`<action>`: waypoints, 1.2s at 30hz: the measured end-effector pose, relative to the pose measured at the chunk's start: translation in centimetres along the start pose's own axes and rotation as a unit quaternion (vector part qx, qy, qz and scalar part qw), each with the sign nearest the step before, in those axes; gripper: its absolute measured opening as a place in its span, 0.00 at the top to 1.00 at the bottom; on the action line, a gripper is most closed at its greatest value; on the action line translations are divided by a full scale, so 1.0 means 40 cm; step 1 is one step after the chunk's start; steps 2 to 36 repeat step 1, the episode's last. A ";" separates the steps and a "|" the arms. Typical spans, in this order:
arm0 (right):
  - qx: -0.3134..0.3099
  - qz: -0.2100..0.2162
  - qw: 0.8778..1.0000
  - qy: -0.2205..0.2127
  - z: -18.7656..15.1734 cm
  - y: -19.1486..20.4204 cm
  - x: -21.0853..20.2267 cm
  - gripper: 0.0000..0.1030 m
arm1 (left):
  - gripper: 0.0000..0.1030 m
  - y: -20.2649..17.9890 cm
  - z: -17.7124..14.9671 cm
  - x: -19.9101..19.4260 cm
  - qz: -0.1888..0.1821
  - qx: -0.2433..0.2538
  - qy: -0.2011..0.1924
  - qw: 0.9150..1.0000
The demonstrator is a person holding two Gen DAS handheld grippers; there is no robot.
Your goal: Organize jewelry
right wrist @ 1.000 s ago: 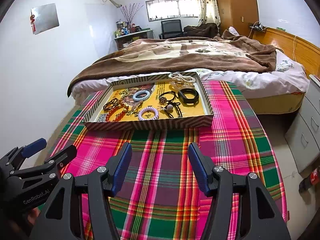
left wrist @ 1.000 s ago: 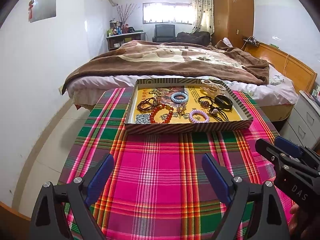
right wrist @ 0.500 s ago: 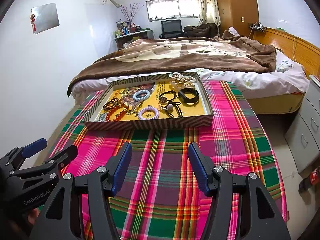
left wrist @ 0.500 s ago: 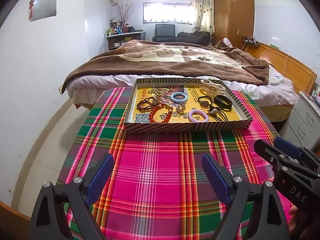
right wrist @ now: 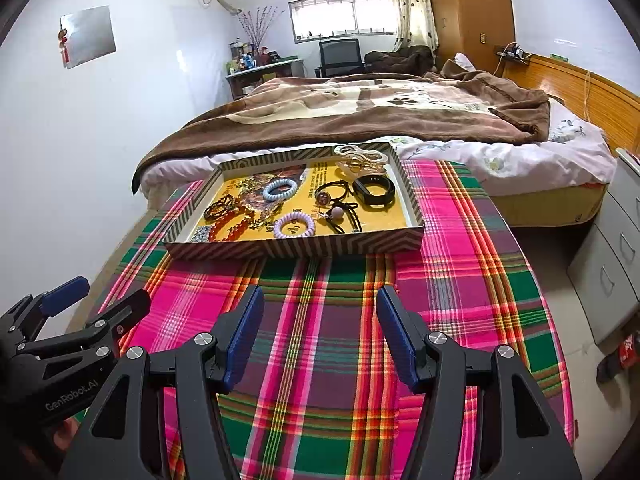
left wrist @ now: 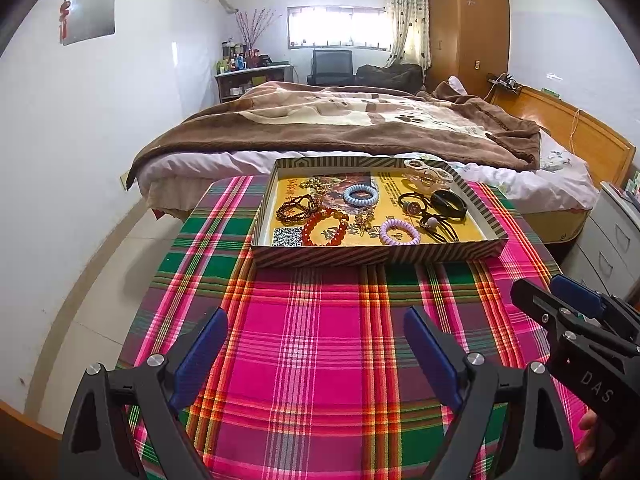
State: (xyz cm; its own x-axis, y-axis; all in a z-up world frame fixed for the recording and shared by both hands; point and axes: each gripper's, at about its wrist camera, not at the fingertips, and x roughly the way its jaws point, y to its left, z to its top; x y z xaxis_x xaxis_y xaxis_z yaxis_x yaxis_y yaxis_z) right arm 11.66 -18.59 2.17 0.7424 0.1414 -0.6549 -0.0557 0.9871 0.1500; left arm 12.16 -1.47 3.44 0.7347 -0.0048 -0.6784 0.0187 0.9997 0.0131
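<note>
"DAS" is printed on the right tool (left wrist: 560,304) seen from the left wrist view; "GenRobot.AI" stands on the left tool (right wrist: 92,300) seen from the right wrist view

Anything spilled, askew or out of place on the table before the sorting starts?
Nothing has spilled: all the jewelry lies inside the striped cardboard tray on the plaid tablecloth. One oddity: the clear plastic hair clip rests up on the tray's far rim.

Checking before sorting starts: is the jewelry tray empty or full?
Full. The tray holds bracelets such as the red bead bracelet, hair ties and a black band.
</note>
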 end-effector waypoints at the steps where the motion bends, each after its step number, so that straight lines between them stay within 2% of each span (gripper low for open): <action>1: 0.000 0.000 1.000 0.000 0.000 0.000 0.000 0.43 | 0.13 0.000 0.000 0.001 -0.001 0.000 0.000 1.000; 36: 0.000 0.000 1.000 0.000 0.000 0.000 0.000 0.43 | 0.13 0.000 0.000 0.001 -0.001 0.000 0.000 1.000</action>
